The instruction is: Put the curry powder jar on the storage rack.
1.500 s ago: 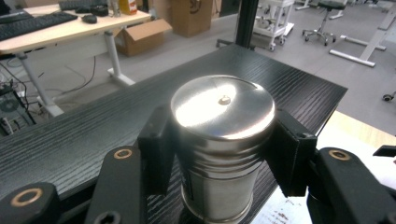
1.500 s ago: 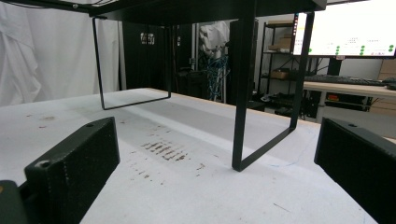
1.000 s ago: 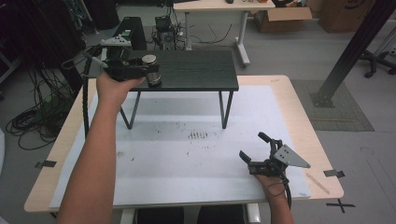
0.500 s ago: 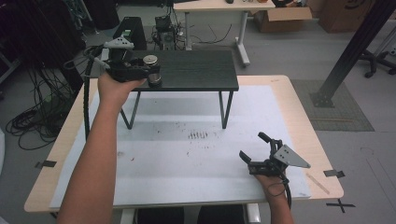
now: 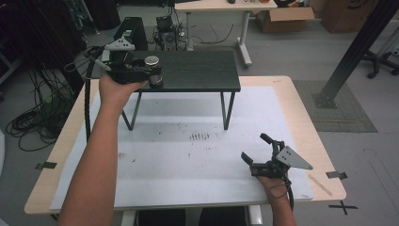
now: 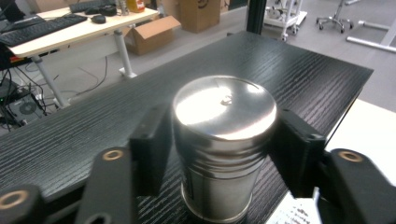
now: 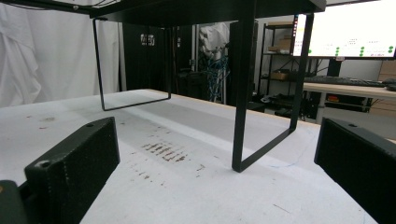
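Left gripper (image 6: 219, 154) has its jaws pinching a shiny round steel canister (image 6: 224, 140) from both sides, upright on the small black wood-grain riser shelf (image 5: 202, 70) near its left end; right gripper (image 5: 261, 150) just sits low over the white-topped desk (image 5: 188, 160), jaws spread wide, gripping nothing.

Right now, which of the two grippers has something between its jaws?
The left gripper, up on the black shelf, flanks a metal canister; the right gripper rests open on the table.
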### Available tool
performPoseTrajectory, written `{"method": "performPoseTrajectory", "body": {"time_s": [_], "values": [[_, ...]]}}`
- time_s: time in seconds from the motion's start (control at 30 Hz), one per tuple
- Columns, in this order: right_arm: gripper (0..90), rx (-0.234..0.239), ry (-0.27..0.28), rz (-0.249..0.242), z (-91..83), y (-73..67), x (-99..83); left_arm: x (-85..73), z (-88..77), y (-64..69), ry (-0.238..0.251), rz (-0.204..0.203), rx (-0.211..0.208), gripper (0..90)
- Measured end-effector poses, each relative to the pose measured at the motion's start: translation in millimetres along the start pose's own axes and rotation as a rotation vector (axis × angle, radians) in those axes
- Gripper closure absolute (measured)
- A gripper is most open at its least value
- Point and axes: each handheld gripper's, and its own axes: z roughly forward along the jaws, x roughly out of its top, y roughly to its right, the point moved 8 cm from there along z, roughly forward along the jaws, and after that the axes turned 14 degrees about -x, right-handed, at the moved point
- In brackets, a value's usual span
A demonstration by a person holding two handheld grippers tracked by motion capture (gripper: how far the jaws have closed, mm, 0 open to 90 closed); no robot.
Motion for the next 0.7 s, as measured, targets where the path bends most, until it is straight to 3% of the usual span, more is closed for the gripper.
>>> {"method": "performPoseTrajectory", "body": {"time_s": [0.13, 0.7], "values": [[0.0, -0.001, 0.0, -0.001, -0.1, 0.0, 0.0, 2.5, -4.4, -0.6, 0.032, -0.02, -0.01, 36.6], [0.0, -0.001, 0.003, -0.001, -0.3, 0.2, 0.2, 8.9, -15.8, 4.3, 0.089, -0.017, -0.02, 28.7]]}}
